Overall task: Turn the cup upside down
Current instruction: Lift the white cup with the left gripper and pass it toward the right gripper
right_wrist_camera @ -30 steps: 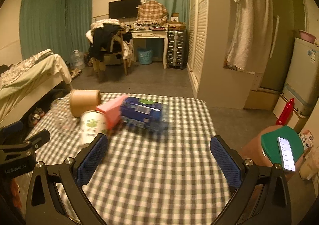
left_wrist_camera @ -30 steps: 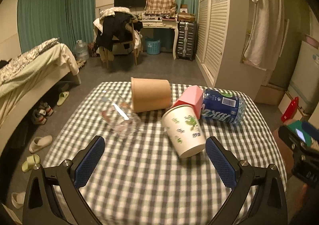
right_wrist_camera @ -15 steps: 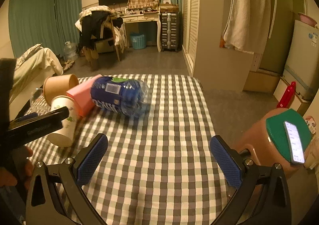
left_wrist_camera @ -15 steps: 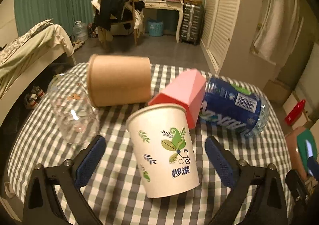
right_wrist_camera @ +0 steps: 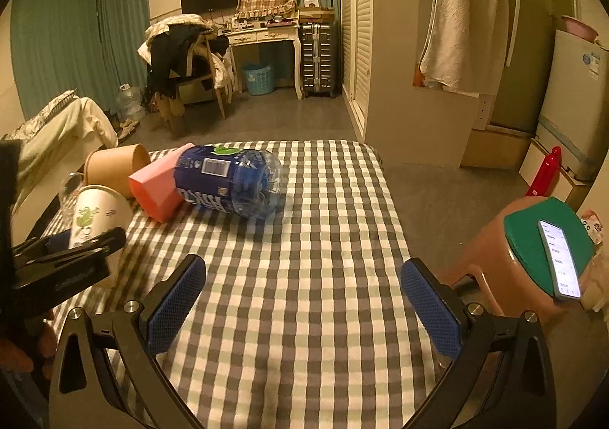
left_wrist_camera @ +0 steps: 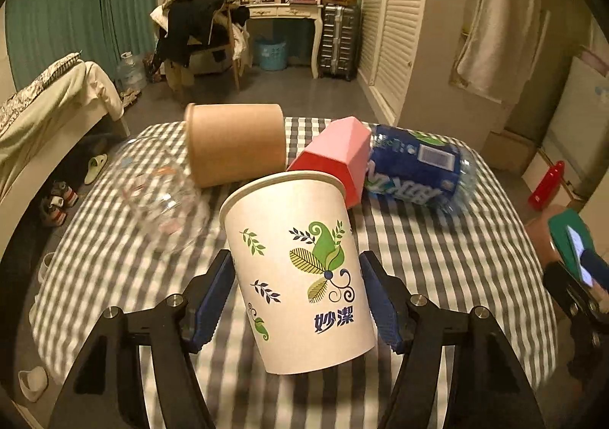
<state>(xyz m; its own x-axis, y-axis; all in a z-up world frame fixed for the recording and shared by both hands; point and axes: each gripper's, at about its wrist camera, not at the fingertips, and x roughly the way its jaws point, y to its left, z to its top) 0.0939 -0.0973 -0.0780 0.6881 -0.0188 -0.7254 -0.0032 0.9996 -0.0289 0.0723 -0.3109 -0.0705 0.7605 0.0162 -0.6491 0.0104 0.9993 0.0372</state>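
A white paper cup (left_wrist_camera: 300, 269) with green leaf print lies tilted on the checked table, mouth pointing away from me. My left gripper (left_wrist_camera: 297, 295) is closed around its body, blue pads touching both sides. The cup also shows at the left of the right wrist view (right_wrist_camera: 97, 216), with the left gripper's black finger across it. My right gripper (right_wrist_camera: 302, 299) is open and empty over the table's near right part.
A brown paper cup (left_wrist_camera: 236, 143), a clear plastic cup (left_wrist_camera: 160, 196), a pink box (left_wrist_camera: 338, 155) and a blue-labelled bottle (left_wrist_camera: 415, 170) lie behind the white cup. A stool with a phone (right_wrist_camera: 559, 257) stands right of the table (right_wrist_camera: 304, 276).
My left gripper has moved forward onto the white cup and its fingers have closed on it. My right gripper has moved slightly closer over the table and stays open.
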